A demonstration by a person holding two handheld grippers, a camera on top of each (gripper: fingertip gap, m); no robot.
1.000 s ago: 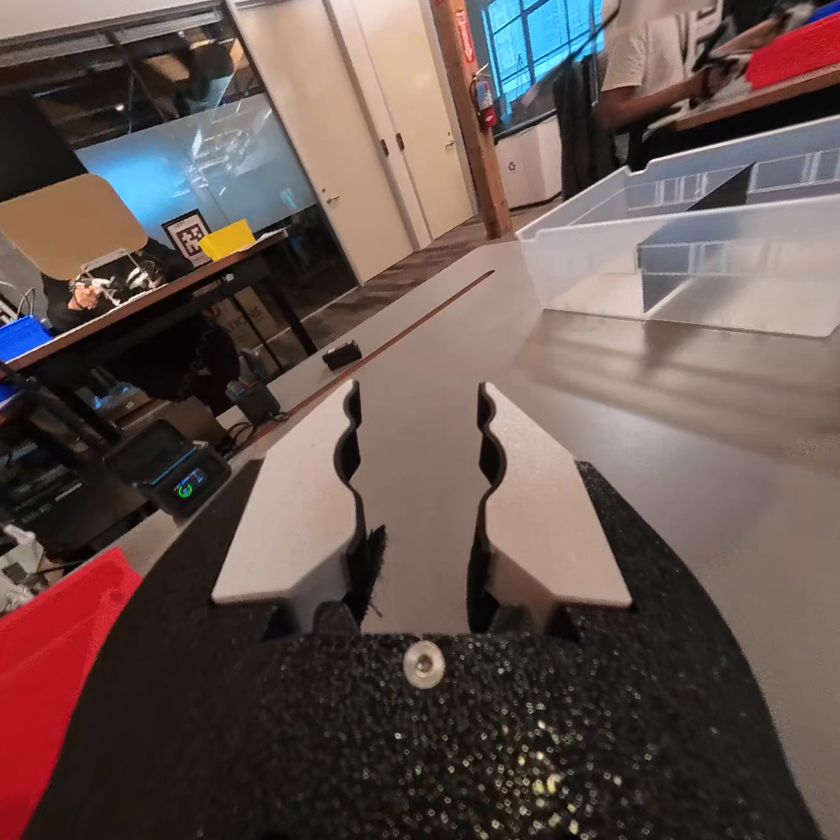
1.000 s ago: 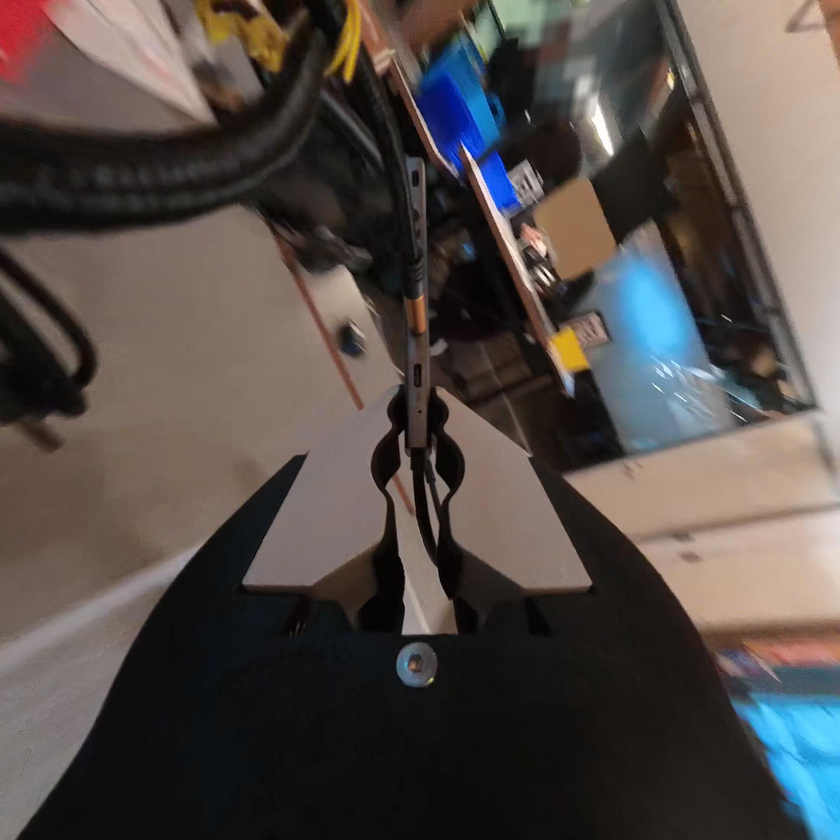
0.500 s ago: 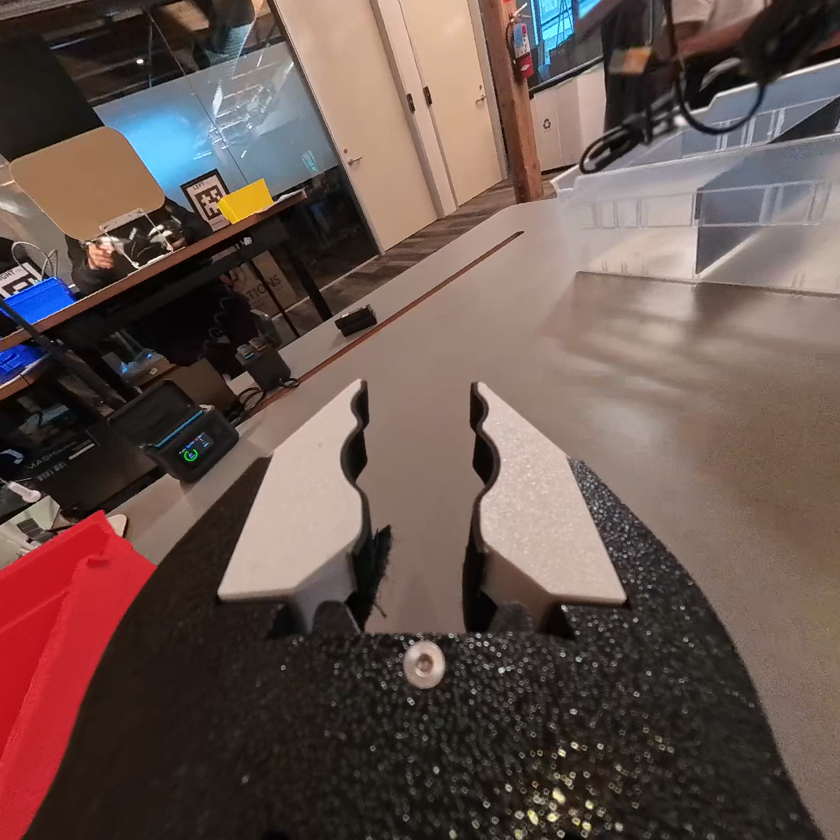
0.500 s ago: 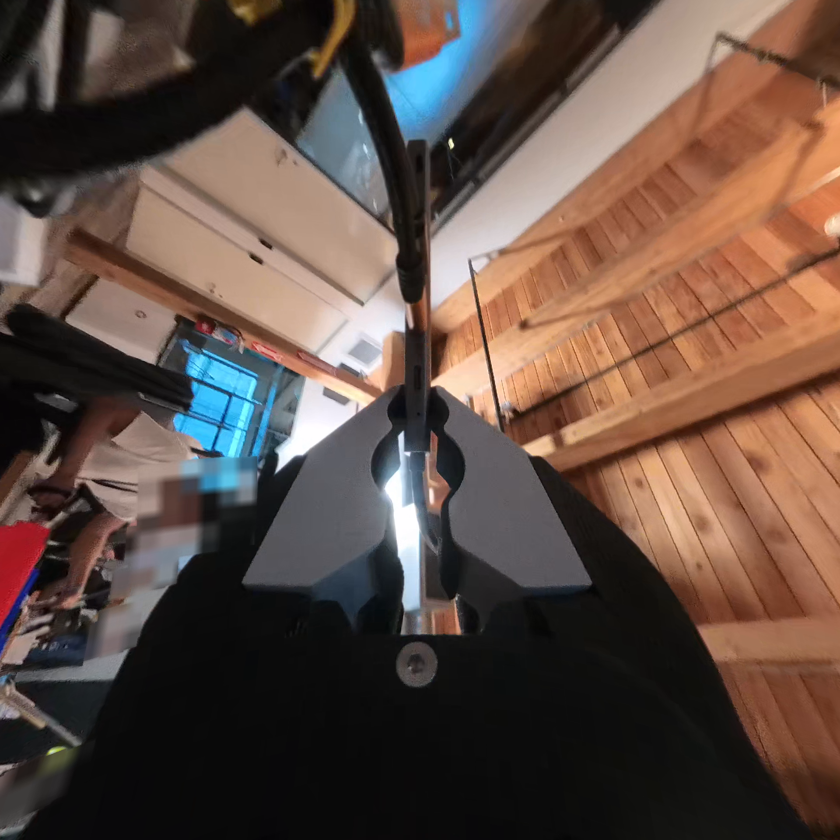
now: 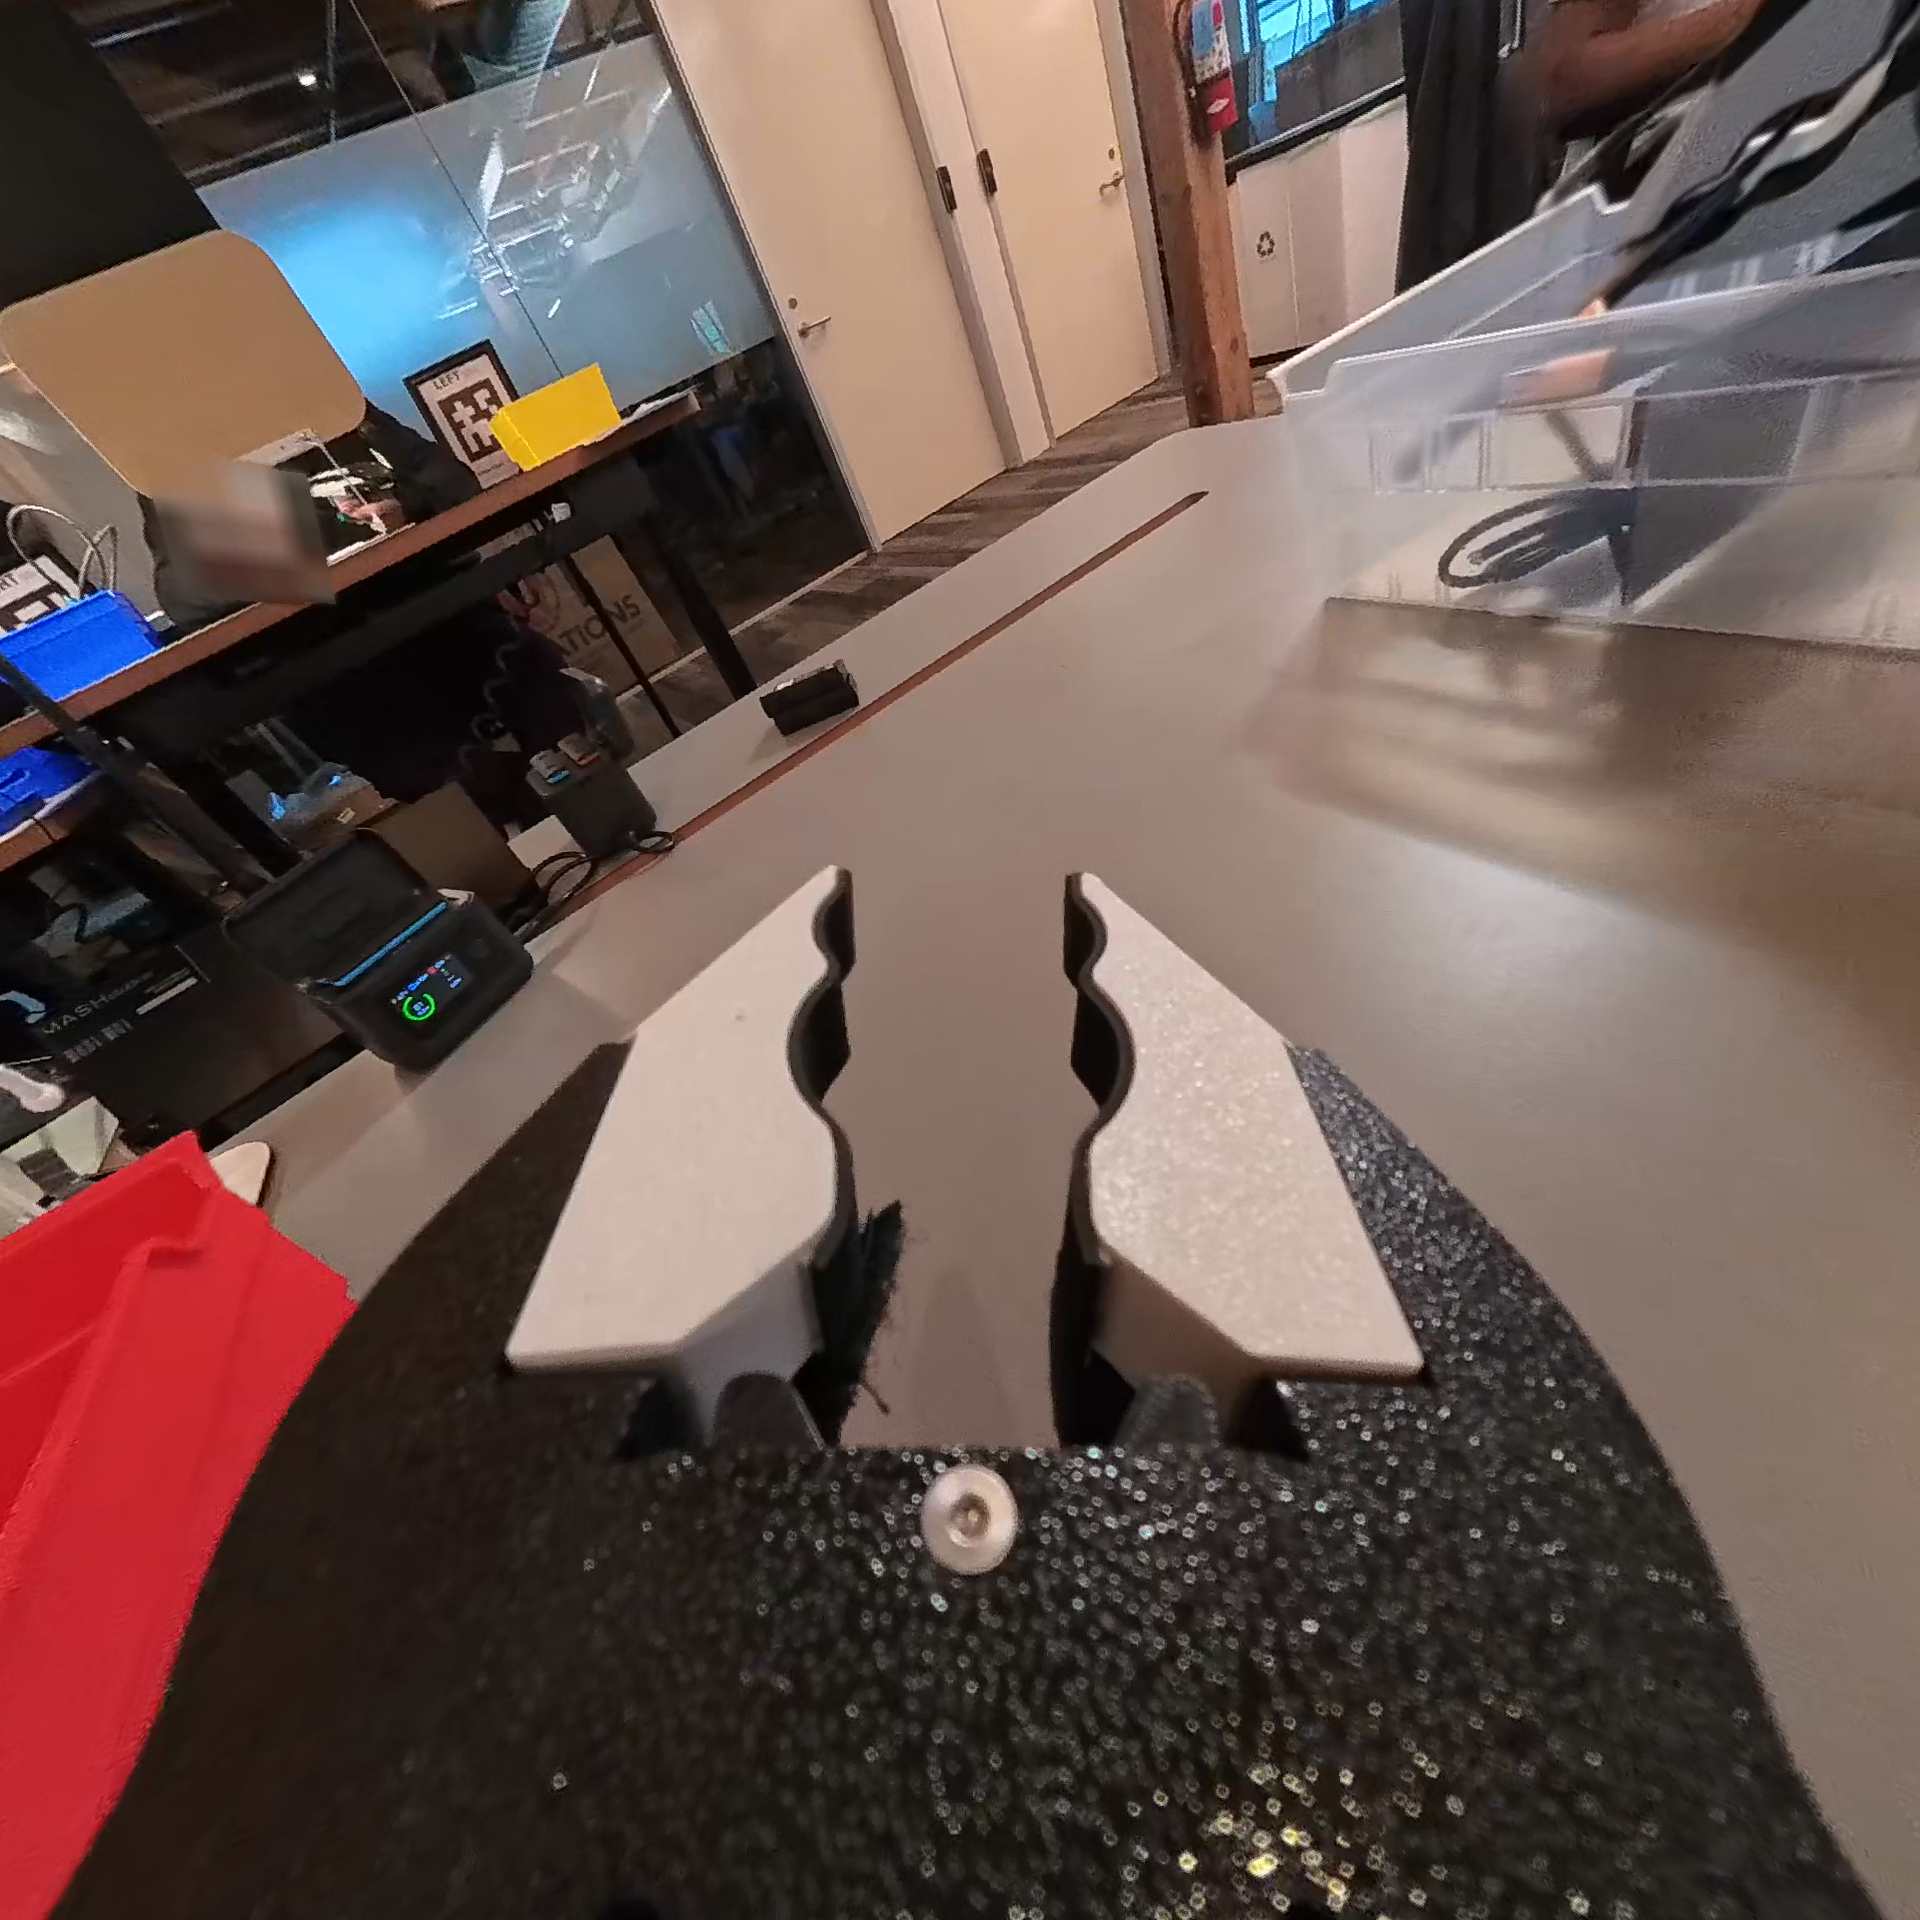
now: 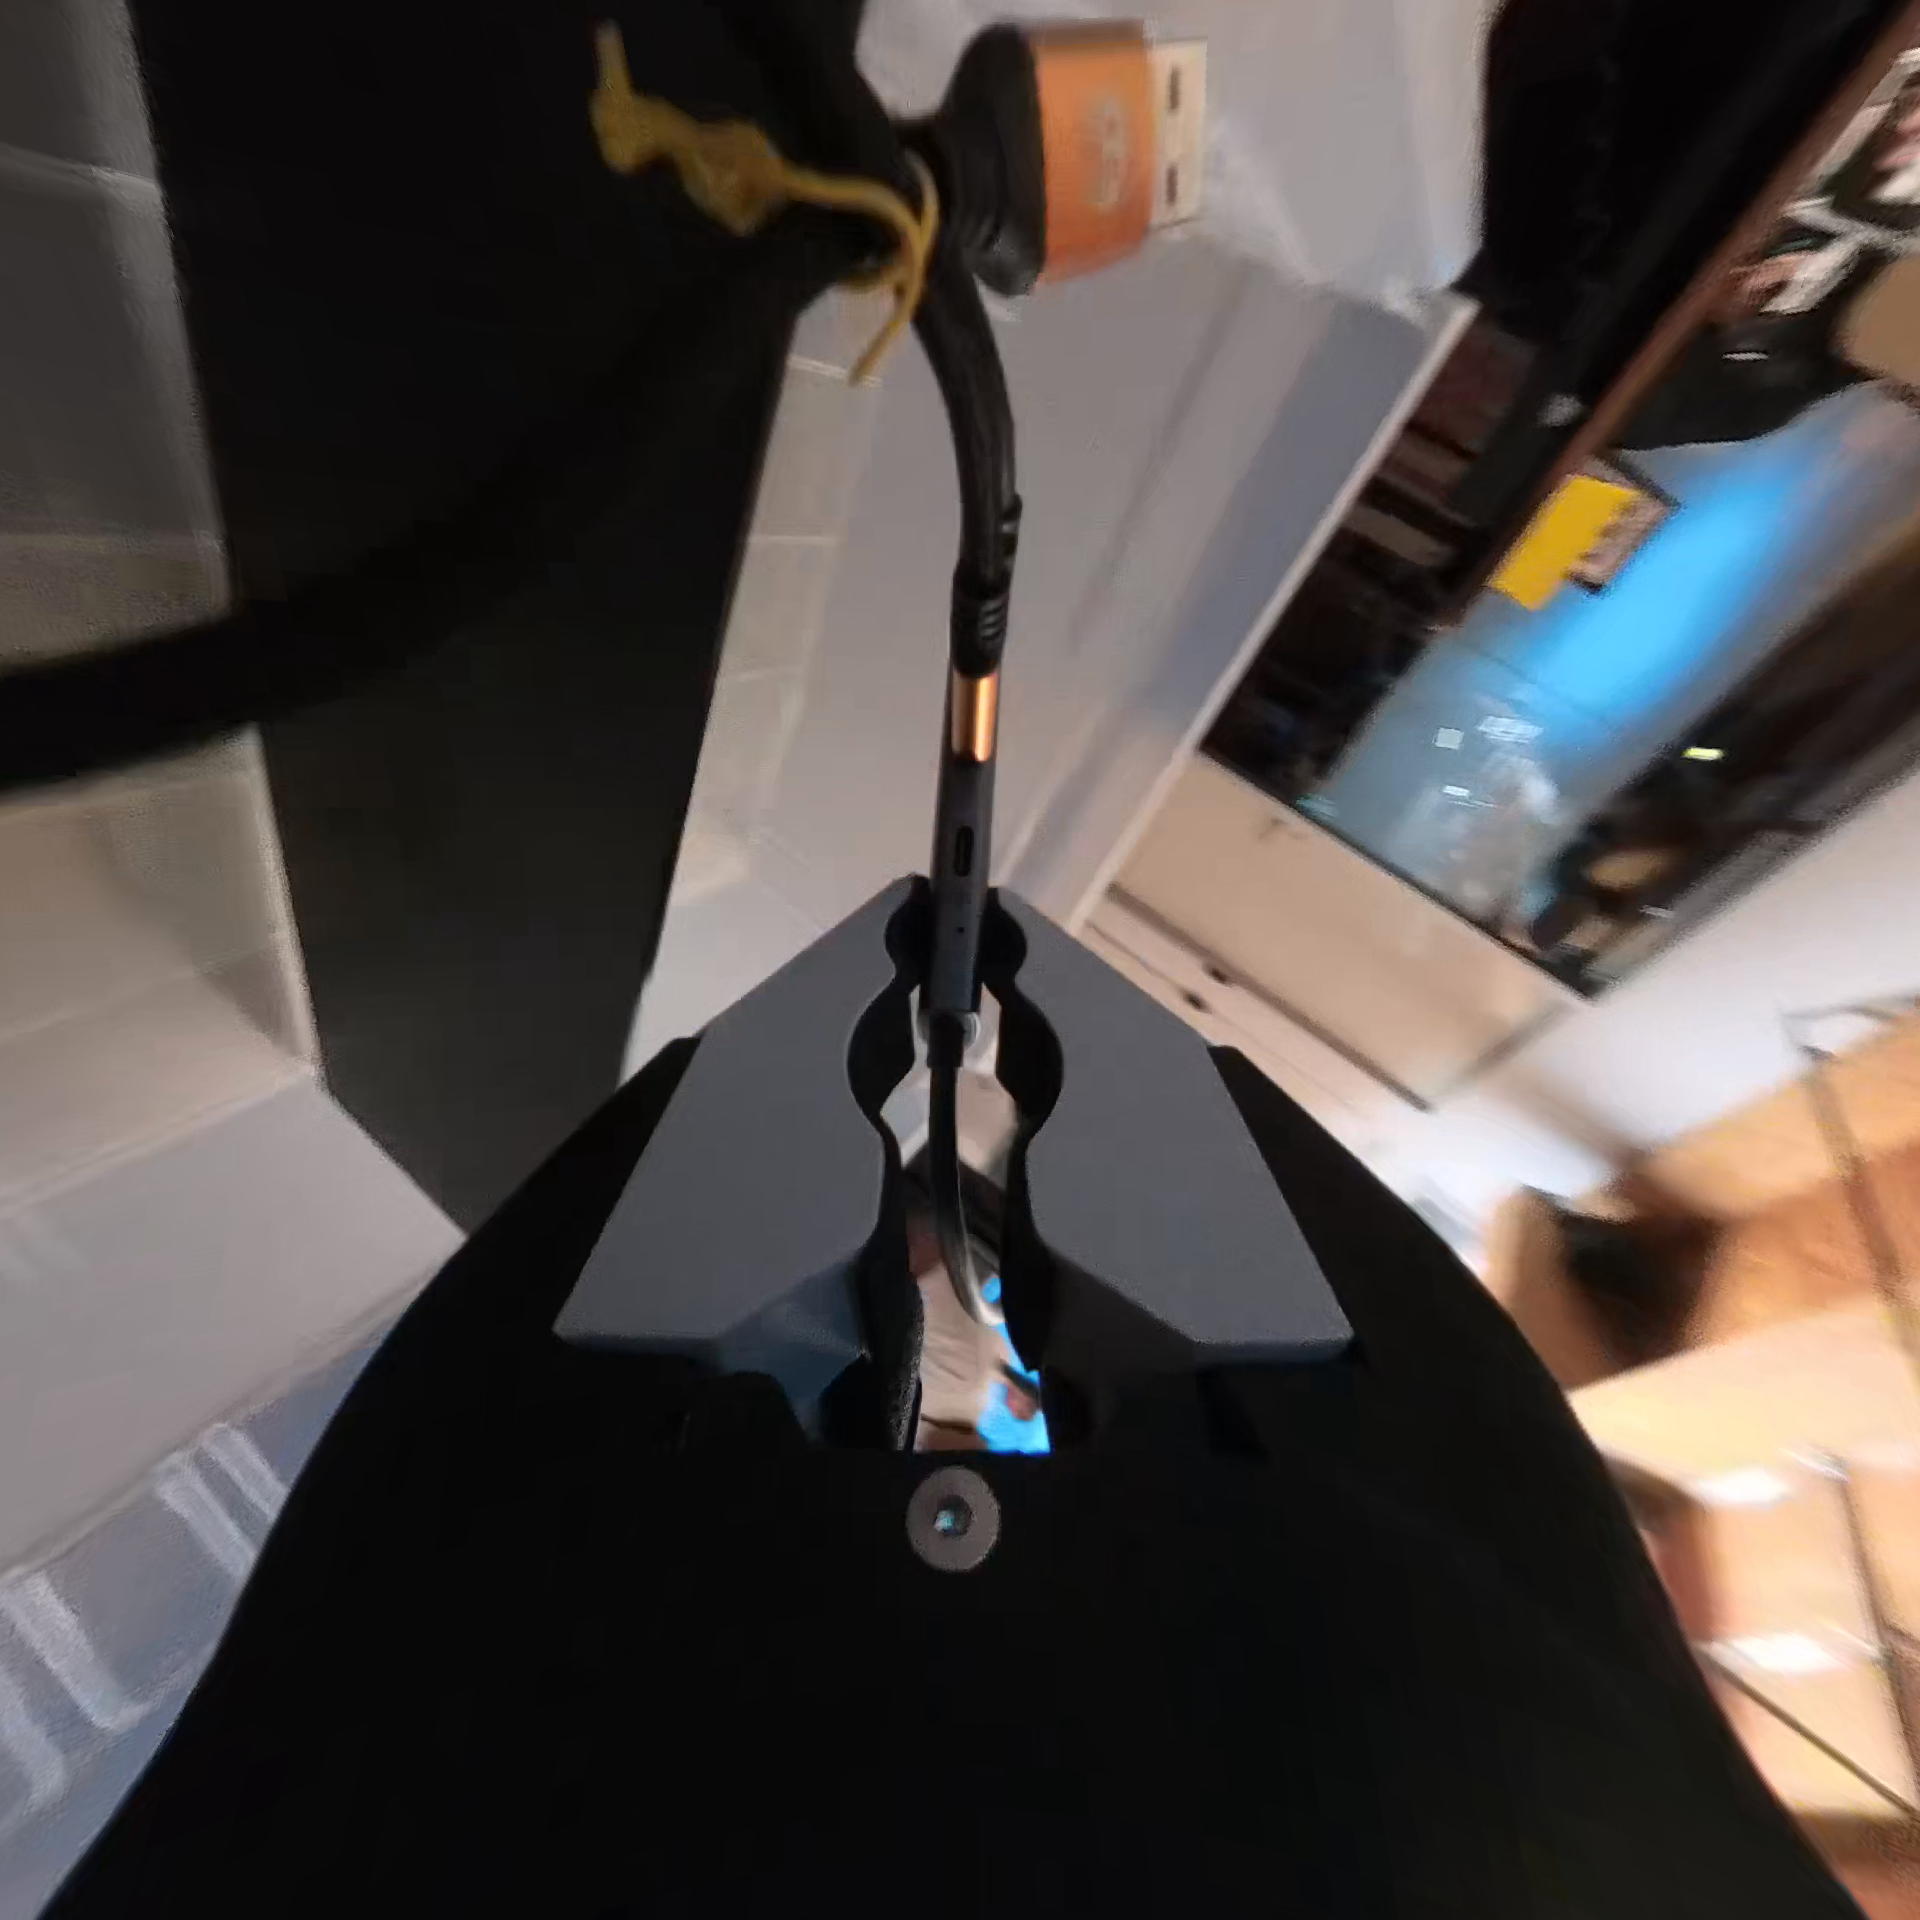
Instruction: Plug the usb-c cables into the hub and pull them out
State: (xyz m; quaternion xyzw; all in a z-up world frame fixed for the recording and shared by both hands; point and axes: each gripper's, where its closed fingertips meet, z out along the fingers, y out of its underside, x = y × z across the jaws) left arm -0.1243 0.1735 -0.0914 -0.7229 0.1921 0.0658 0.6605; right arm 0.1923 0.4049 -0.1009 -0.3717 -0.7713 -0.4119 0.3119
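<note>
My right gripper is shut on a slim dark grey hub, seen edge-on and sticking out past the fingertips. The hub has a copper band, and its black cable curves up to an orange USB plug with a yellow tie beside it. A thin cable runs back between the fingers. My left gripper is open and empty, low over the grey table. A coiled black cable shows through the clear bin at the right.
A clear plastic bin stands on the table at the far right, with a blurred dark shape above it. A red bin is at my near left. A small black box lies near the table's left edge. A power station sits beyond that edge.
My right gripper has swung round with the hub still in it, from facing the wooden ceiling to facing the bin. The cable bundle has come down into the clear bin. My left gripper has barely moved.
</note>
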